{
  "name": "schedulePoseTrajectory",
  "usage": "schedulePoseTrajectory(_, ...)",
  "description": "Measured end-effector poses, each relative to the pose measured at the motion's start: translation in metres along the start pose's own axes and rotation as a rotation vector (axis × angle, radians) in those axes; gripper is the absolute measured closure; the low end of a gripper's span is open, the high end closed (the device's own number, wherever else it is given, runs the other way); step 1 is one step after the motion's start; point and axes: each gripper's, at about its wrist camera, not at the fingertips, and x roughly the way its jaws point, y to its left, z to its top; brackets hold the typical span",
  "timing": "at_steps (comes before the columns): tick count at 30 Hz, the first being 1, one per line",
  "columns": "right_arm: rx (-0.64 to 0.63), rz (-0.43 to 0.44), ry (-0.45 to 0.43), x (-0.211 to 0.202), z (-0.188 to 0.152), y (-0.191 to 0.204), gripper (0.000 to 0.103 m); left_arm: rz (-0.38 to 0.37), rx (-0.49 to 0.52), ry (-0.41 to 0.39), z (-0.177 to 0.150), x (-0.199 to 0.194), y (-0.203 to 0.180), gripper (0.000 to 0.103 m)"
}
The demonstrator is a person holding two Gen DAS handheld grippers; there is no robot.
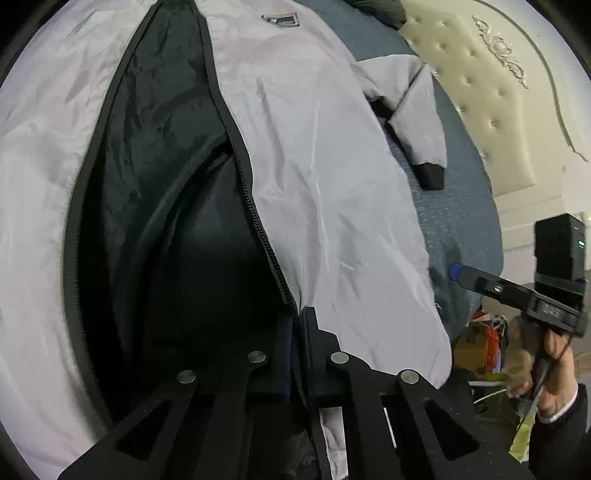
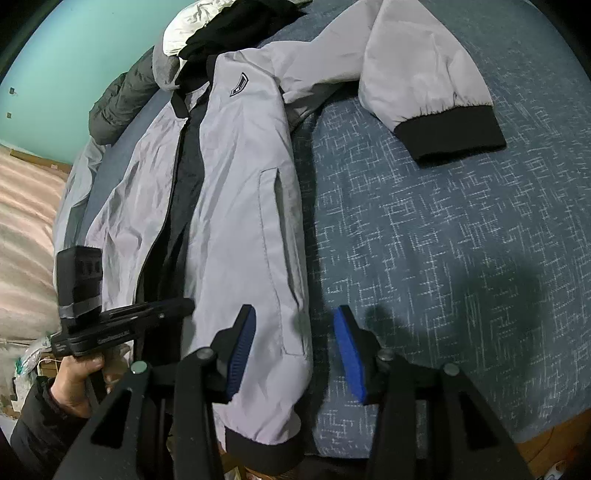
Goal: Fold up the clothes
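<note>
A light grey jacket with black lining lies unzipped on the blue bedspread. My left gripper is shut on the zipper edge of its front panel near the hem. The same gripper shows in the right wrist view, held by a hand. My right gripper is open low over the jacket's side edge: one blue pad over the fabric, the other over the bedspread. In the left wrist view it hovers beside the hem. One sleeve with a black cuff lies spread out to the side.
A pile of other clothes and a dark puffer jacket sit at the far end of the bed. A cream tufted headboard stands to the right. Bags and clutter lie on the floor past the bed's edge.
</note>
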Motion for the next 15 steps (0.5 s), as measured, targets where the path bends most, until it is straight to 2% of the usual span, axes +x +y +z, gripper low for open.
schedulePoseTrajectory(5, -0.001, -0.002, 0.008, 0.003, -0.001, 0.002, 0.058, 0.014, 0.022, -0.065, -0.001, -0.044, 0.007, 0.099)
schedulePoseTrajectory(7, -0.001, -0.003, 0.011, 0.004, -0.001, 0.003, 0.057, 0.051, 0.028, -0.083, -0.001, -0.063, 0.016, 0.099)
schedulePoseTrajectory(9, -0.006, 0.001, 0.019, 0.007, -0.003, 0.007, 0.050, 0.109, 0.041, -0.101, -0.002, -0.080, 0.026, 0.099)
schedulePoseTrajectory(11, -0.018, 0.009, 0.037, 0.014, -0.005, 0.015, 0.049, 0.141, 0.013, -0.104, 0.000, -0.089, 0.040, 0.099)
schedulePoseTrajectory(15, -0.034, 0.040, 0.077, 0.028, -0.009, 0.030, 0.048, 0.147, -0.021, -0.096, -0.001, -0.095, 0.057, 0.099)
